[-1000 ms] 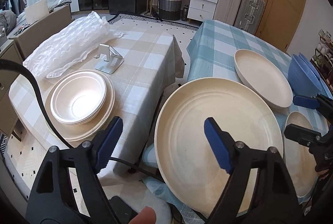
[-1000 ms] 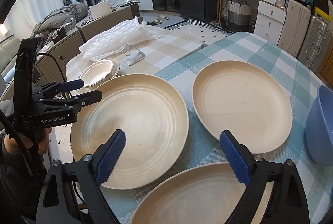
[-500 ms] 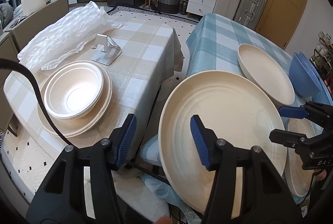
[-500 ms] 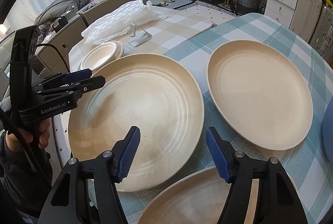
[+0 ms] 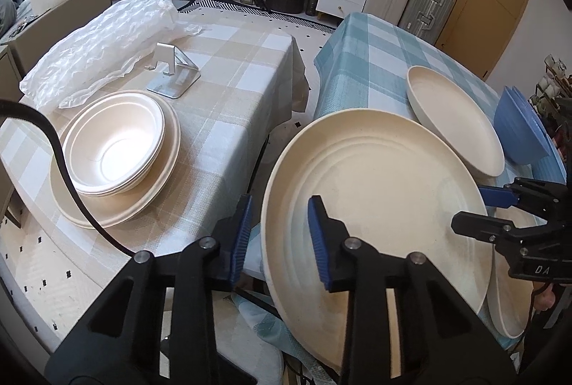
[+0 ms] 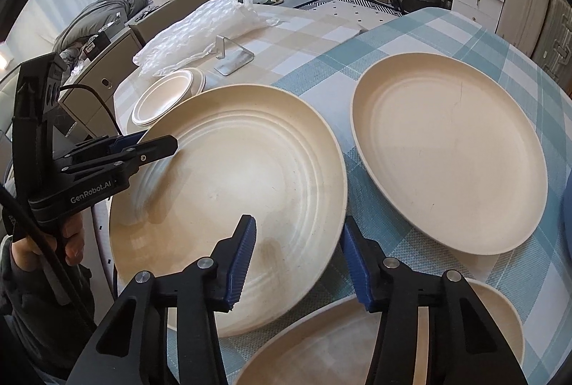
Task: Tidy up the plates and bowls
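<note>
Left hand-held gripper [image 5: 277, 231] straddles the ridged plate's [image 5: 375, 191] rim at the blue-checked surface's [image 5: 371, 63] edge, jaws not quite clamped — right hand-held gripper [image 6: 296, 252] hovers open. Next, I'd say: clamp, lift.

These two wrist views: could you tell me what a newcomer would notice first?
The big ridged cream plate at the blue-check table's near edge, with the left gripper straddling its rim and the right gripper open over its other side. Beyond, white bowls sit stacked on the beige table.
</note>
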Motion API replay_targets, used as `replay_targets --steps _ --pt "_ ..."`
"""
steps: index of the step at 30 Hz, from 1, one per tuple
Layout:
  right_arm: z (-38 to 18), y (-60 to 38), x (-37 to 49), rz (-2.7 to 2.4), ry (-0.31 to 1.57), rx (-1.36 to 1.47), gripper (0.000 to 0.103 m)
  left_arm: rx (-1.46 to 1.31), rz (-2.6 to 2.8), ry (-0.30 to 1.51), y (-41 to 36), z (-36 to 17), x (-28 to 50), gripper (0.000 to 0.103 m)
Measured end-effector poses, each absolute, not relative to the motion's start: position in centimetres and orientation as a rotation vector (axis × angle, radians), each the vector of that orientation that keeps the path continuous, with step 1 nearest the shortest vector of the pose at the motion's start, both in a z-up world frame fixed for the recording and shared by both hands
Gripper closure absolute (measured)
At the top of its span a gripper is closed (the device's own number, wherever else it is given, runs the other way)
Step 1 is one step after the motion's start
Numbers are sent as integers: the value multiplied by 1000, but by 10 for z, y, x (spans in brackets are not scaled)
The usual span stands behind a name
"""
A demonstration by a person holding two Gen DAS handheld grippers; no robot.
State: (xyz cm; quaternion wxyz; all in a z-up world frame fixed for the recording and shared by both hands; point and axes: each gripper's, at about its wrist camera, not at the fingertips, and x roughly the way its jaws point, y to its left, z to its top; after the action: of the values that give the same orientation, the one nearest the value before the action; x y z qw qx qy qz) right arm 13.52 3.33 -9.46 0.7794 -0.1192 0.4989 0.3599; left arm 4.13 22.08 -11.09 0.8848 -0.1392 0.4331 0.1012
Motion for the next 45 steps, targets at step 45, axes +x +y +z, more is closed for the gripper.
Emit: replay_targets --steps 45 --pt "-40 -31 148 636 979 -130 87 -267 157 803 173 -47 63 88"
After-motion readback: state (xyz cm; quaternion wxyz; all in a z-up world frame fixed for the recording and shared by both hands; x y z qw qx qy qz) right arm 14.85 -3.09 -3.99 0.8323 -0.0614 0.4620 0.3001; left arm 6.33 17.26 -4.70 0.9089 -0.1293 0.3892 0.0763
